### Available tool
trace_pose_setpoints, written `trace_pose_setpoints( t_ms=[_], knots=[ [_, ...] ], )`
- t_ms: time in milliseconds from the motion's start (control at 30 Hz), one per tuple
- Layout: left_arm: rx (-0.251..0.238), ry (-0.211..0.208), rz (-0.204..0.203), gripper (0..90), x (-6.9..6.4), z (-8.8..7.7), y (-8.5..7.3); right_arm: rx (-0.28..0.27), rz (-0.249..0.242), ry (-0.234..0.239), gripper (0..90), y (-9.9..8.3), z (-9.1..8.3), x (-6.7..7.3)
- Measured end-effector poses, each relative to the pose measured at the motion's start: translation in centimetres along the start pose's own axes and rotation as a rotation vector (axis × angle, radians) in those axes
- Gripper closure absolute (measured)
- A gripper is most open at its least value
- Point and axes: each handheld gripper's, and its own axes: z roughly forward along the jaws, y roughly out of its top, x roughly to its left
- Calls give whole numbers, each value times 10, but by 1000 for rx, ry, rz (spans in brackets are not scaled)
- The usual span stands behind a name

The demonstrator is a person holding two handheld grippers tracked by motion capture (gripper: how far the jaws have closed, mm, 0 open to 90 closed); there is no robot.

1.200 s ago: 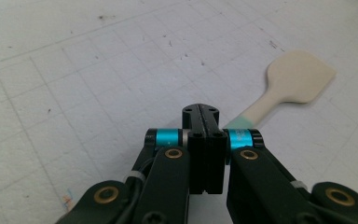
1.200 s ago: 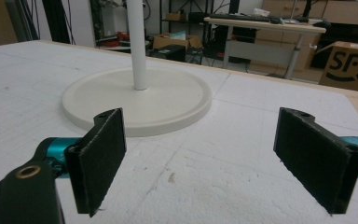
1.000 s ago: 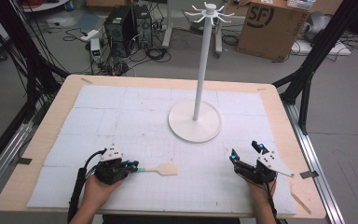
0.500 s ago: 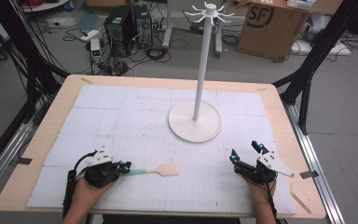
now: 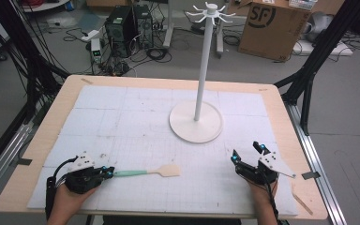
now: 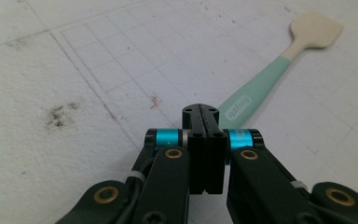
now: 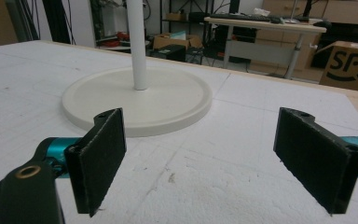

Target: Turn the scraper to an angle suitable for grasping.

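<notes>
"SF" logo, black print, on brown cardboard box (image 5: 272, 26) on floor behind table, high view. Same "SF" mark on box in right gripper view. Spatula (image 6: 261, 88) green handle carries small white print, unreadable.

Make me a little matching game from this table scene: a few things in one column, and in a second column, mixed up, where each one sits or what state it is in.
Things:
1. spatula
2. white stand
3. left gripper
4. right gripper

Places or states:
A. jaws spread wide, nothing between them
B. lying flat on the mat, mint-green handle, cream blade
C. jaws shut together, tips at the end of the spatula's handle
D. upright on a round base, hooks at the top

Pairs: 1-B, 2-D, 3-C, 4-A
</notes>
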Motion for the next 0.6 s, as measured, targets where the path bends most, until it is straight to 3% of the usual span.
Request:
trace_pose_setpoints(
  t_ms=[267, 600],
  knots=[
    [-2, -13, -9, 899, 1, -2, -3, 0, -1, 1, 161, 0, 0, 0],
    [1, -26, 1, 899, -9, 7, 3, -1, 0, -1, 161, 0, 0, 0]
  ],
)
